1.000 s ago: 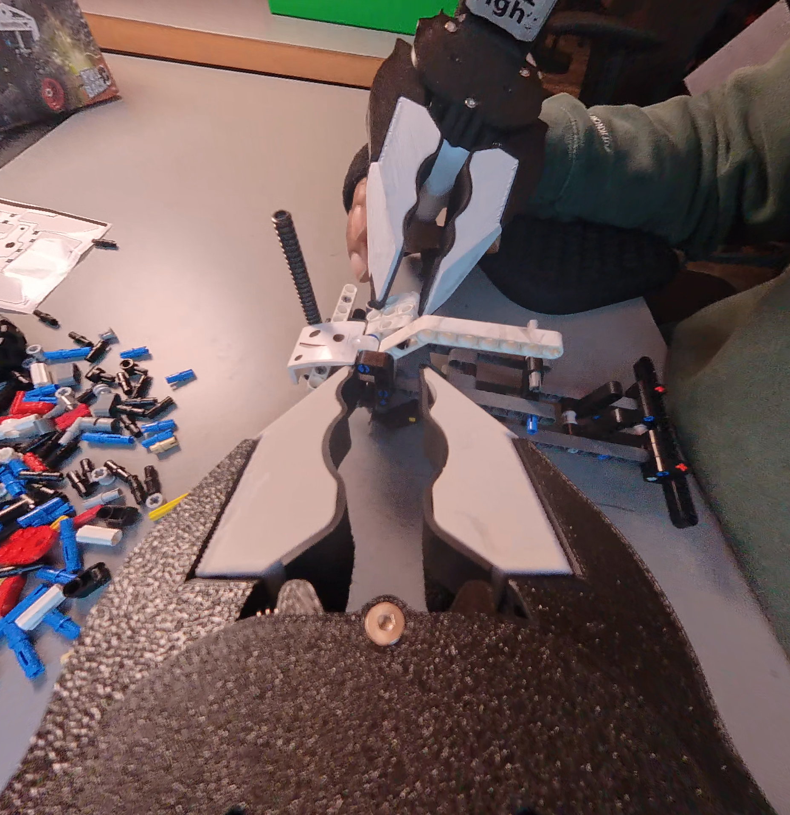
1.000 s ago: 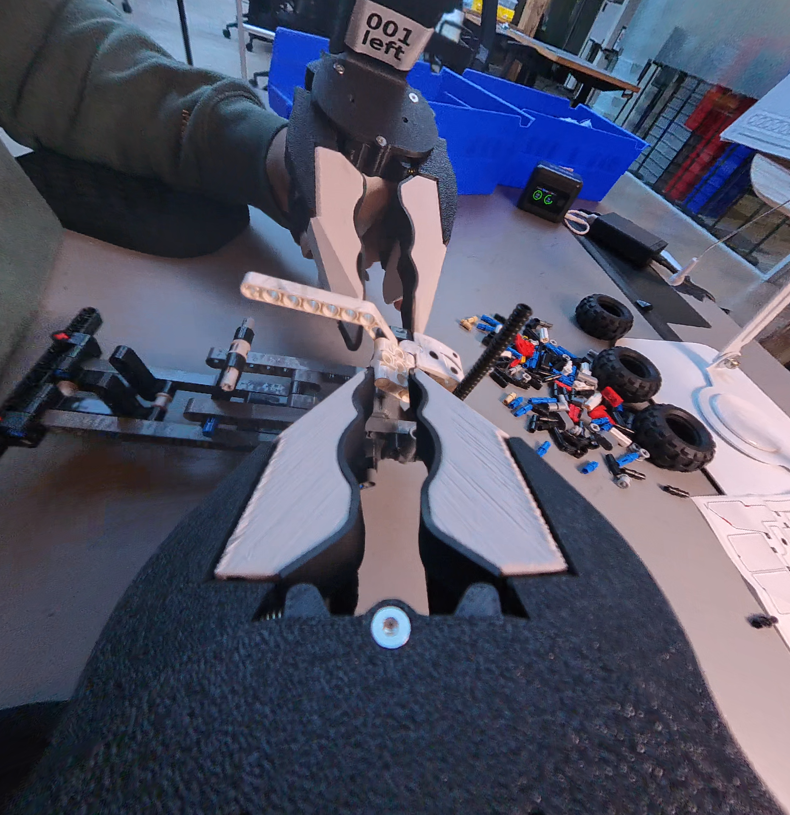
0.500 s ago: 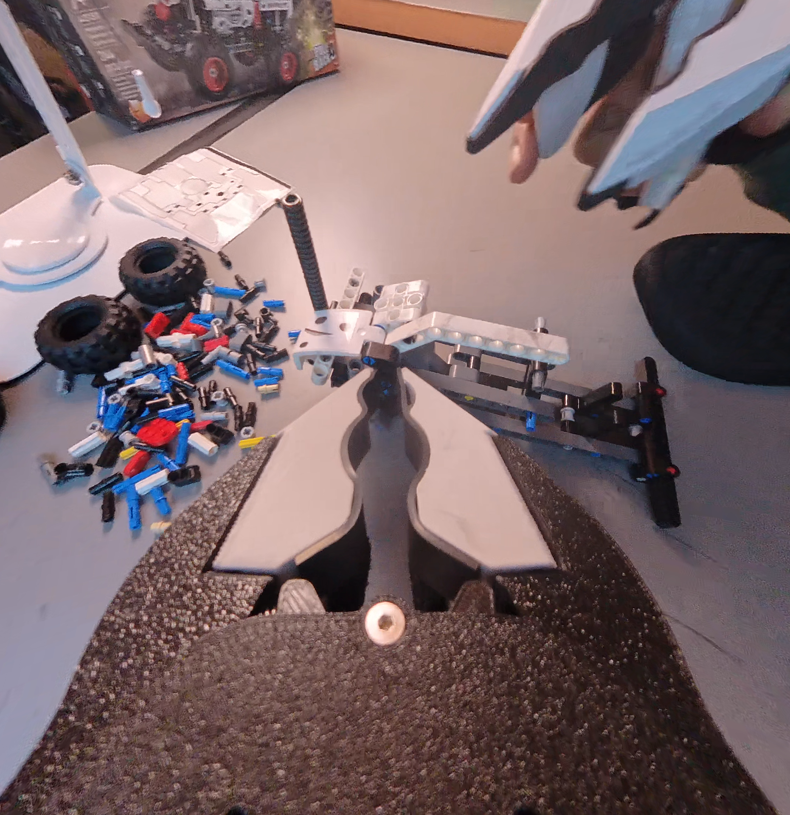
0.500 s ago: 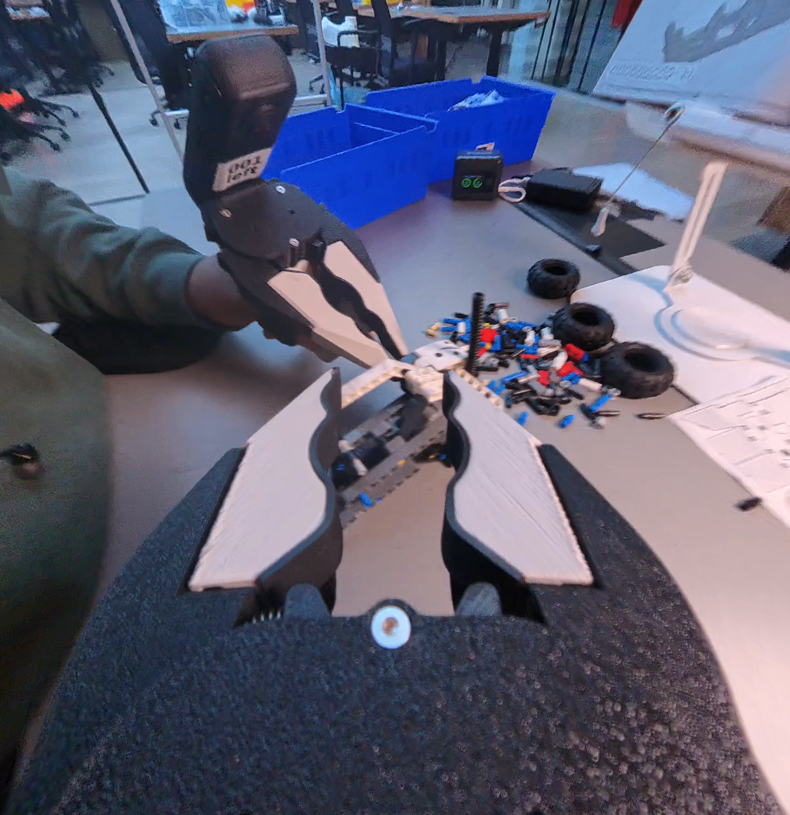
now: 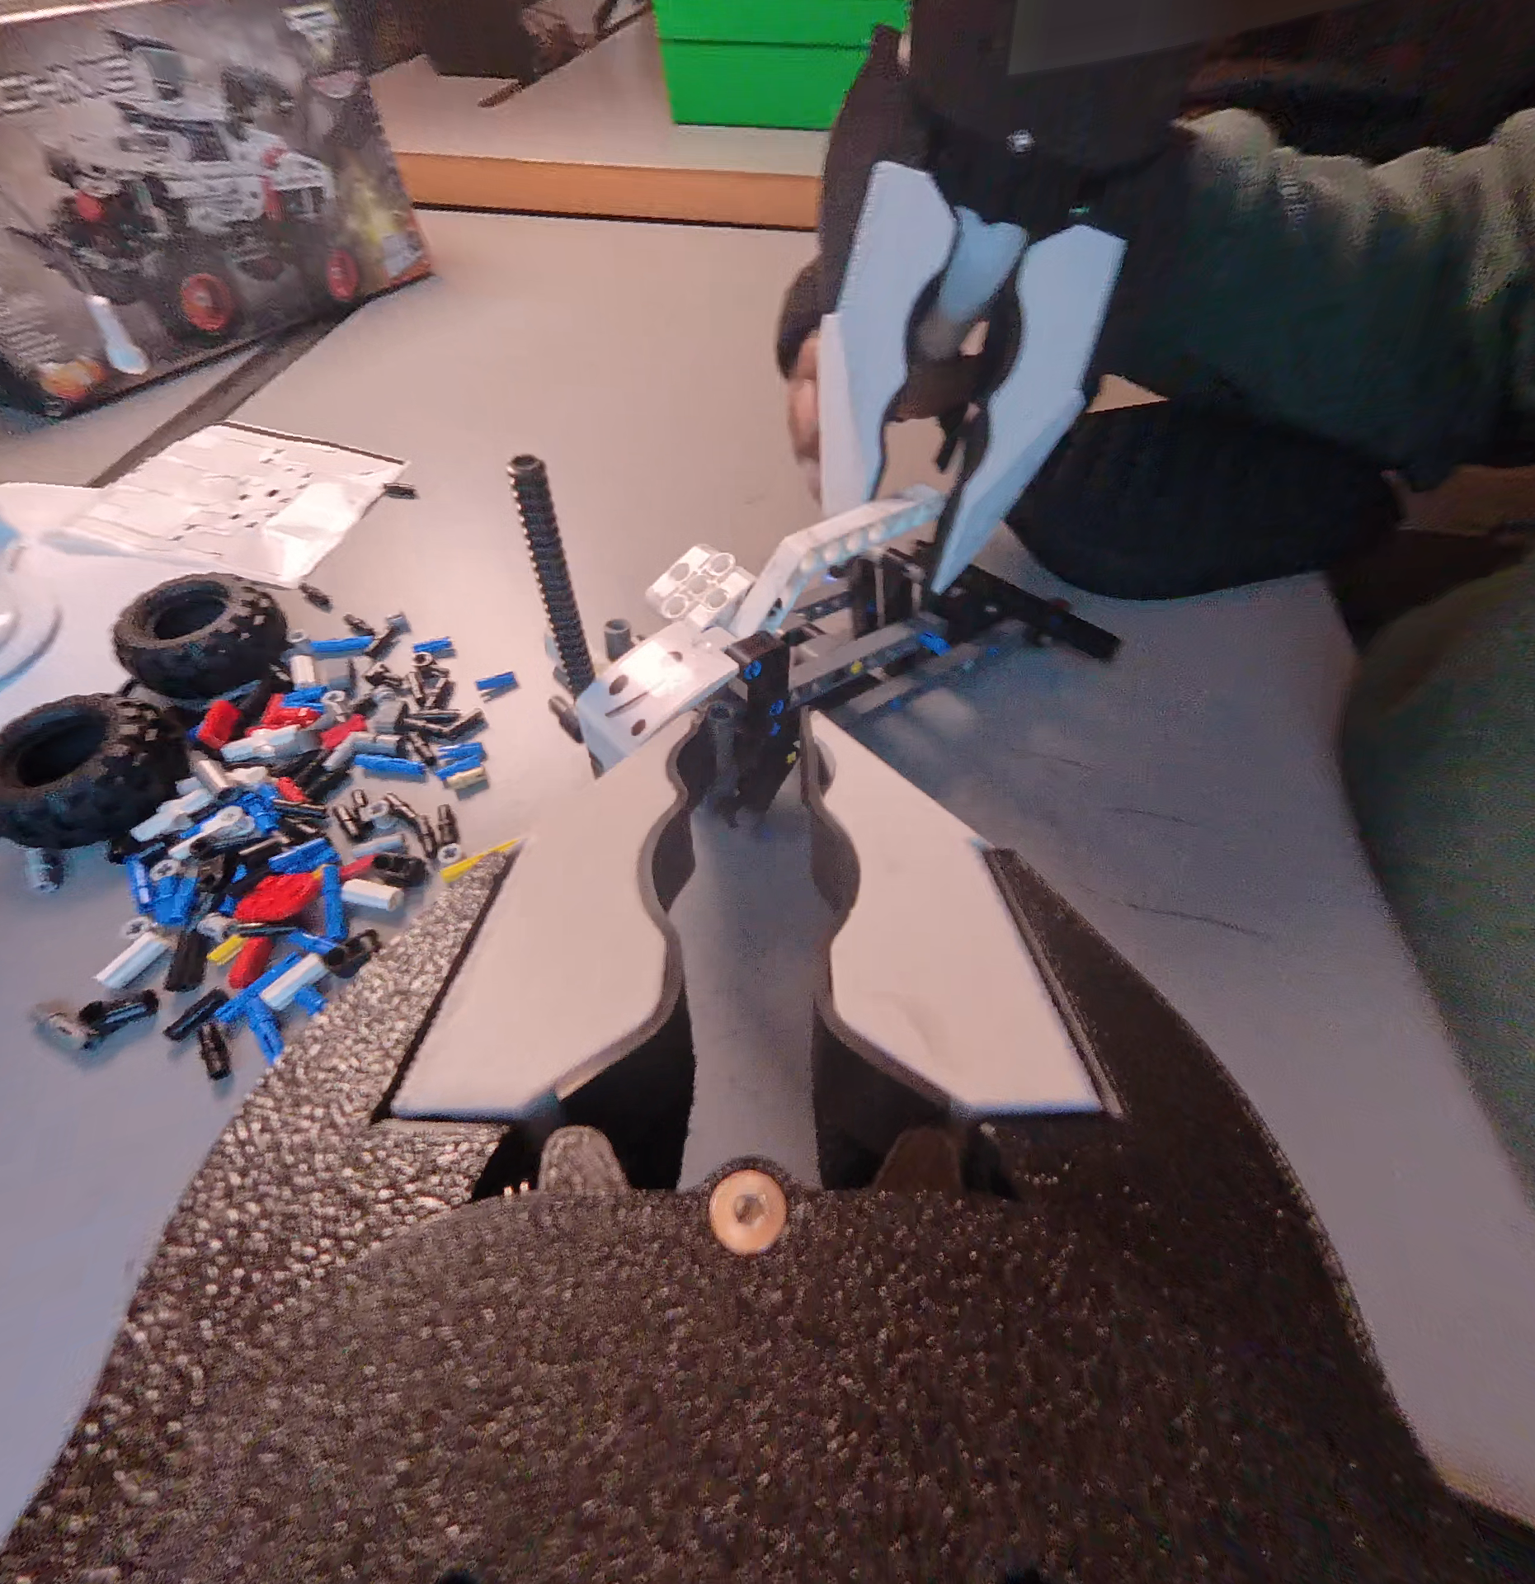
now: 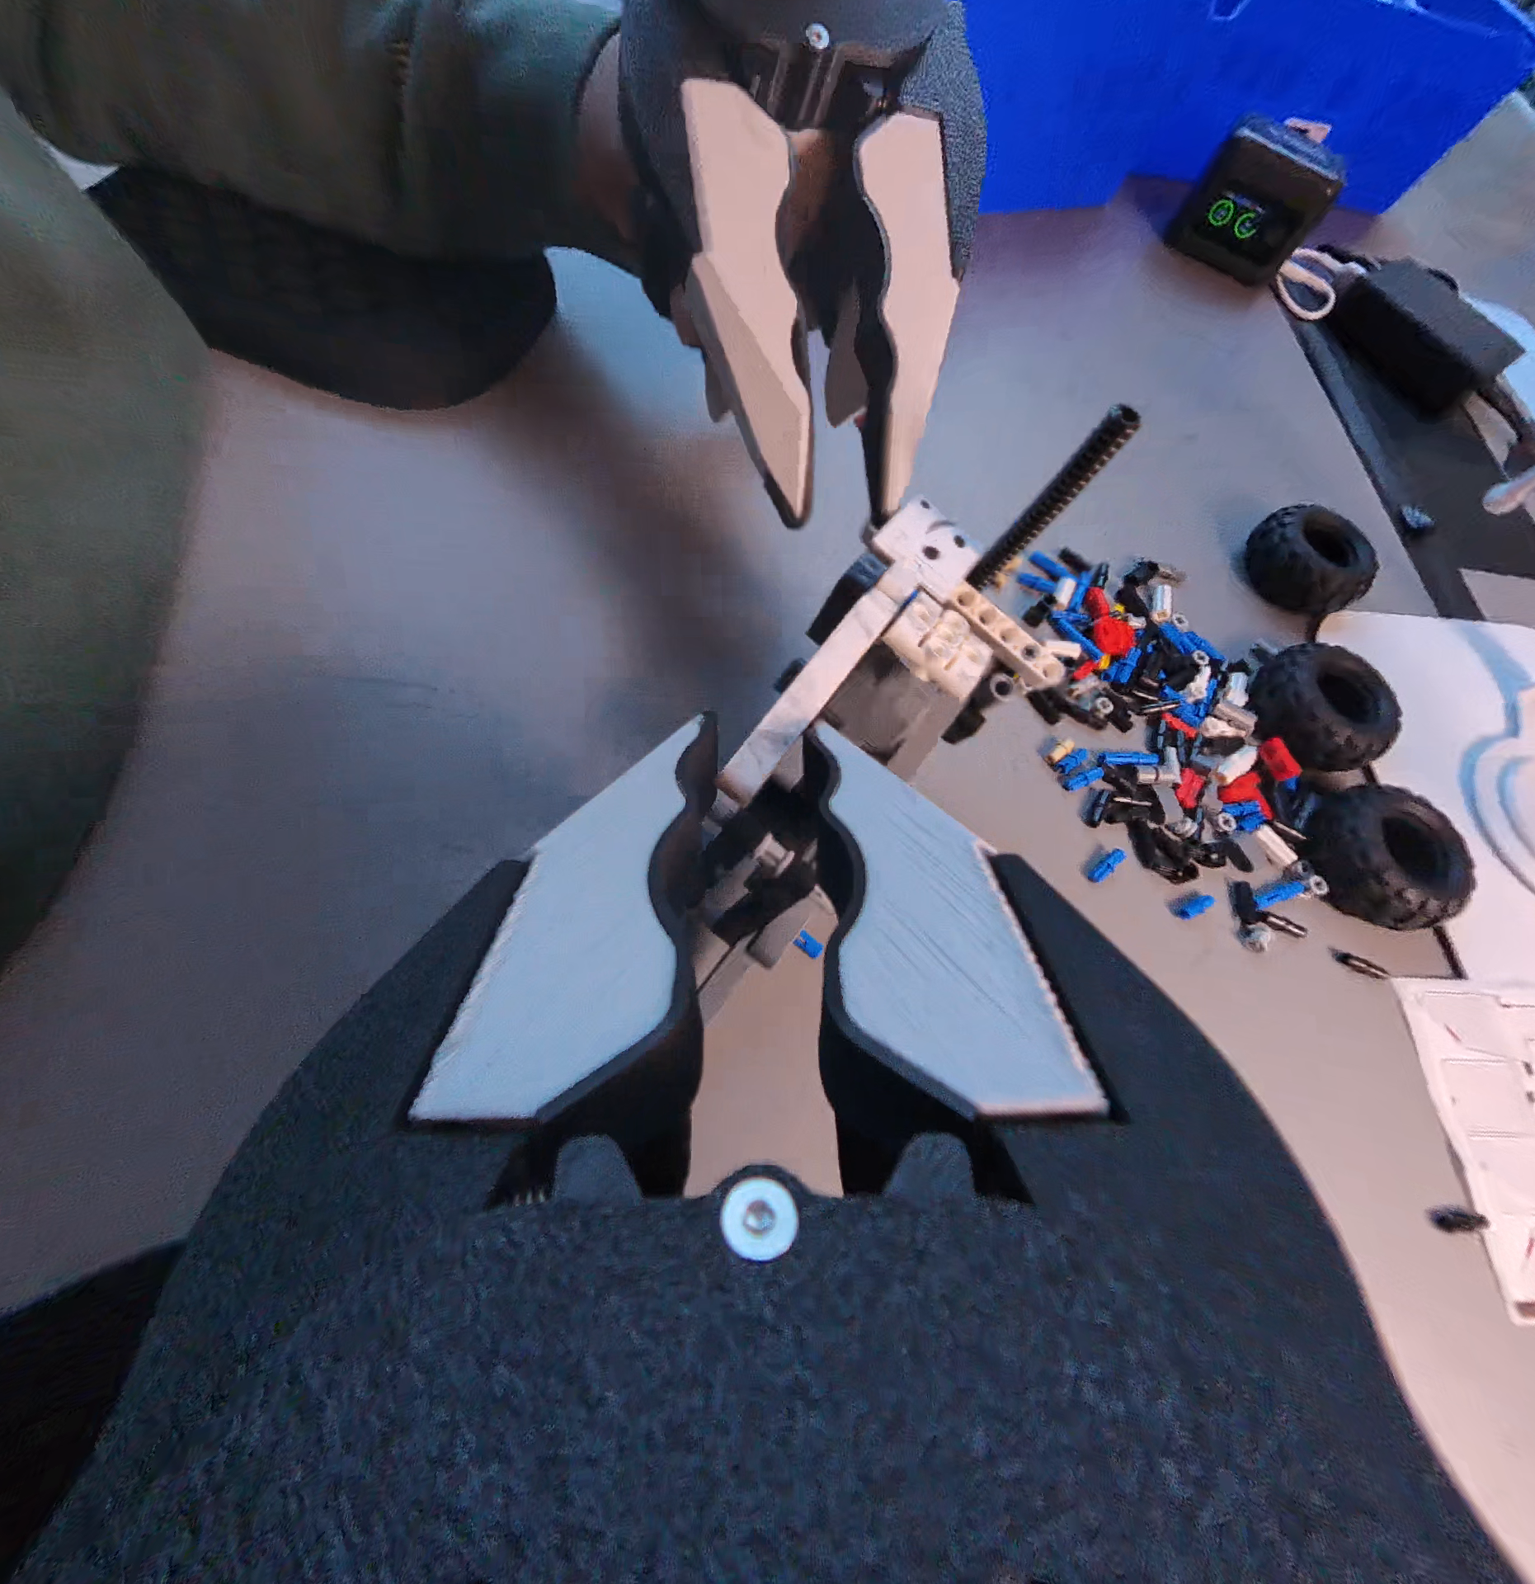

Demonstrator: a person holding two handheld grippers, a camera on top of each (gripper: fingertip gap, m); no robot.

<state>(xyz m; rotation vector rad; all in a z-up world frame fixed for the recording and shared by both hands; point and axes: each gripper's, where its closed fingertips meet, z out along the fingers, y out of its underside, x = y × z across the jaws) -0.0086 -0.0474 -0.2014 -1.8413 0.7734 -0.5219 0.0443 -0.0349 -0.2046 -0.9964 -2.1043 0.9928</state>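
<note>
Lying at the left of the left wrist view were two black tyres [image 5: 189, 630] and a heap of small pieces [image 5: 292, 823] in blue, red, black and grey, with a printed sheet [image 5: 224, 497] beyond them on the grey table [image 5: 1132, 814]. Toward the middle, the left gripper [image 5: 751, 754] was clamped on the black end post of a half-built toy frame [image 5: 832, 651], from which a ribbed black rod [image 5: 551, 570] stood up. Further right, the right gripper [image 5: 905, 549] straddled the white holed beam at the frame's far end, its fingers narrowly apart; whether they pinched it could not be told. The frame looked light and stiff, though pressed-together joints probably part under twisting, so the solid long rails seemed the safest hold.
</note>
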